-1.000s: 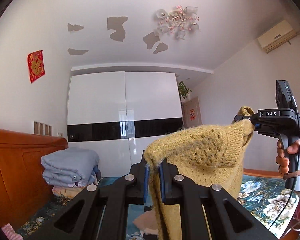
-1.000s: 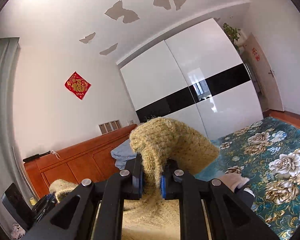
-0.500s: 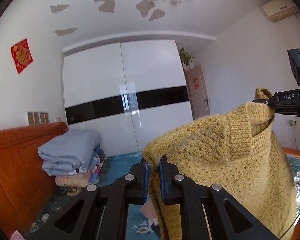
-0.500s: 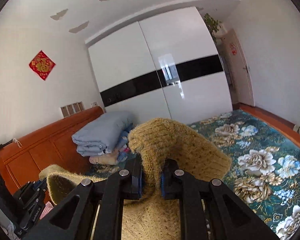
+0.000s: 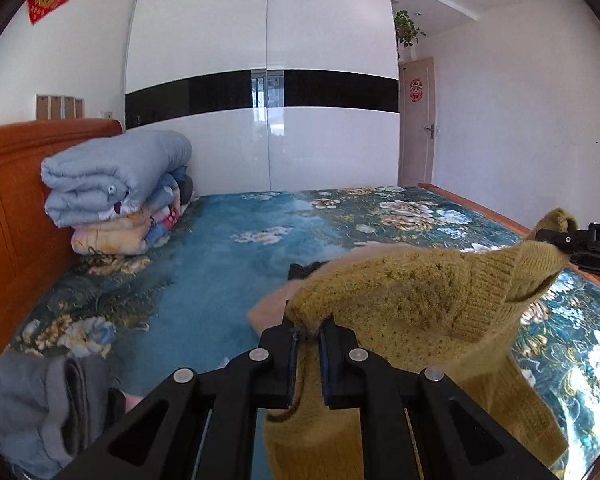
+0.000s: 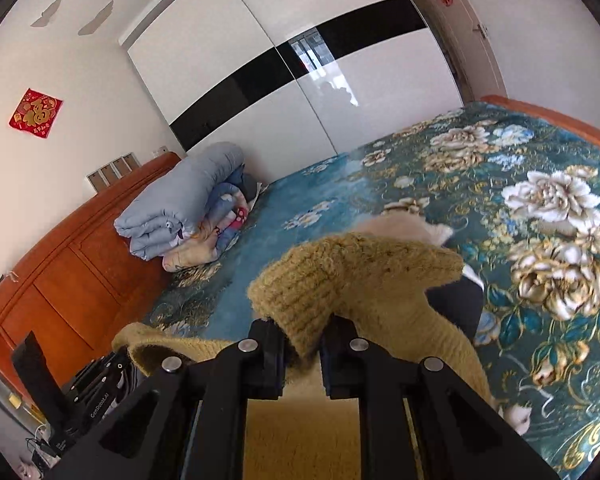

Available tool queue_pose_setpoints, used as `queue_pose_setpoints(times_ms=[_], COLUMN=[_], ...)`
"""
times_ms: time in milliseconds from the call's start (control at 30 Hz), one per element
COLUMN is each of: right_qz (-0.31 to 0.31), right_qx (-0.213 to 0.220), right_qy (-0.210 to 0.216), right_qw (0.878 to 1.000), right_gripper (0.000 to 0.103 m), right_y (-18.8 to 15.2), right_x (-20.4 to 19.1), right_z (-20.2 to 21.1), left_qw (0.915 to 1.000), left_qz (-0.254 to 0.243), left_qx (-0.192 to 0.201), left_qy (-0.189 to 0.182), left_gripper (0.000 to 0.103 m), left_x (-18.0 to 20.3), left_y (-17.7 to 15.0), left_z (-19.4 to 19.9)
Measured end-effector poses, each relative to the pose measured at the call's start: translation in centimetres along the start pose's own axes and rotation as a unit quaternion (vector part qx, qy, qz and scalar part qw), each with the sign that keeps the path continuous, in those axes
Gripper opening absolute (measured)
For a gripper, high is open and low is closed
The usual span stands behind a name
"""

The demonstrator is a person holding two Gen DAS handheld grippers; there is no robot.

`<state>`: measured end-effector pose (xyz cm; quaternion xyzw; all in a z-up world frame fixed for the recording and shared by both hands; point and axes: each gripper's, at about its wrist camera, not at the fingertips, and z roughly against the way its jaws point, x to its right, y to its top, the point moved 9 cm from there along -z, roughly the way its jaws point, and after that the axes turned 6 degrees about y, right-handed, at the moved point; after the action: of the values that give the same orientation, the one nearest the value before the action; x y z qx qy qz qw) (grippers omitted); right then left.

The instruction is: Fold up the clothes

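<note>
A mustard-yellow knitted sweater [image 5: 416,304] hangs stretched between my two grippers above the bed. My left gripper [image 5: 309,334] is shut on one shoulder of it. My right gripper [image 6: 303,340] is shut on the other shoulder of the sweater [image 6: 356,268]. The right gripper also shows at the right edge of the left wrist view [image 5: 562,240], pinching the knit by the ribbed collar. The left gripper shows at the lower left of the right wrist view [image 6: 116,364]. The sweater's body hangs down below both, out of sight.
The bed has a teal floral cover [image 5: 220,264]. Folded quilts [image 5: 112,184] are stacked against the wooden headboard [image 5: 4,216]. A grey garment [image 5: 40,404] lies at the lower left. Pale pink and dark clothes [image 6: 404,224] lie under the sweater. A white wardrobe [image 5: 260,80] stands behind.
Both grippers have tilted and come down from ceiling level towards the bed, carrying the sweater with them. The sweater now hangs lower, close over the clothes on the cover.
</note>
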<state>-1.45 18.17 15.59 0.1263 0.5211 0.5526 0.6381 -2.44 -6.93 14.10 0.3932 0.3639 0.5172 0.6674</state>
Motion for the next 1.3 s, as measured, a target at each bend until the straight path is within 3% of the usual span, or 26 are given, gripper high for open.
queue_pose_setpoints(times_ms=[167, 367, 467, 633, 700, 800, 867, 967, 1033, 1100, 1167, 1300], right_qz=[-0.036, -0.124, -0.149, -0.161, -0.163, -0.170, -0.178, -0.199, -0.218, -0.234, -0.253, -0.291], right_qx=[-0.034, -0.087, -0.103, -0.099, -0.094, -0.084, -0.076, -0.064, -0.057, -0.050, -0.044, -0.030], right_qy=[0.018, 0.012, 0.014, 0.023, 0.025, 0.028, 0.028, 0.030, 0.037, 0.038, 0.037, 0.056], right_qw=[0.999, 0.988, 0.983, 0.982, 0.982, 0.981, 0.981, 0.977, 0.974, 0.970, 0.966, 0.955], right_gripper=[0.014, 0.014, 0.014, 0.024, 0.025, 0.039, 0.044, 0.044, 0.047, 0.047, 0.047, 0.048], right_y=[-8.4, -18.8, -21.6, -22.7, -22.7, -22.7, -22.6, -22.3, -22.0, -21.7, -21.4, -20.4], right_x=[3.9, 8.7, 10.0, 10.5, 10.5, 10.8, 11.3, 12.4, 13.1, 14.0, 14.8, 15.7], right_z=[0.7, 3.5, 3.9, 4.3, 4.8, 5.8, 6.6, 7.4, 7.7, 7.6, 7.3, 6.2], left_qw=[0.9992, 0.9939, 0.9878, 0.9753, 0.9665, 0.9479, 0.9285, 0.9078, 0.8968, 0.8784, 0.8662, 0.8591], left_qz=[-0.035, -0.019, -0.002, 0.070, 0.105, 0.165, 0.216, 0.257, 0.281, 0.317, 0.340, 0.355], left_qx=[-0.019, -0.107, -0.154, -0.207, -0.229, -0.257, -0.260, -0.262, -0.271, -0.281, -0.302, -0.325], left_qy=[0.005, -0.017, -0.023, -0.034, -0.050, -0.090, -0.153, -0.203, -0.208, -0.220, -0.207, -0.175], left_gripper=[0.010, 0.012, 0.013, 0.014, 0.018, 0.029, 0.047, 0.061, 0.062, 0.062, 0.062, 0.053], left_x=[2.5, 3.9, 4.3, 4.0, 3.7, 3.6, 4.3, 5.4, 5.9, 6.5, 6.9, 7.2], left_y=[-9.3, -19.0, -21.9, -23.7, -24.4, -25.2, -25.0, -24.1, -23.7, -23.2, -23.4, -23.6], left_z=[2.8, 4.2, 4.0, 3.7, 3.8, 4.2, 5.0, 5.2, 4.4, 3.3, 2.0, 0.5])
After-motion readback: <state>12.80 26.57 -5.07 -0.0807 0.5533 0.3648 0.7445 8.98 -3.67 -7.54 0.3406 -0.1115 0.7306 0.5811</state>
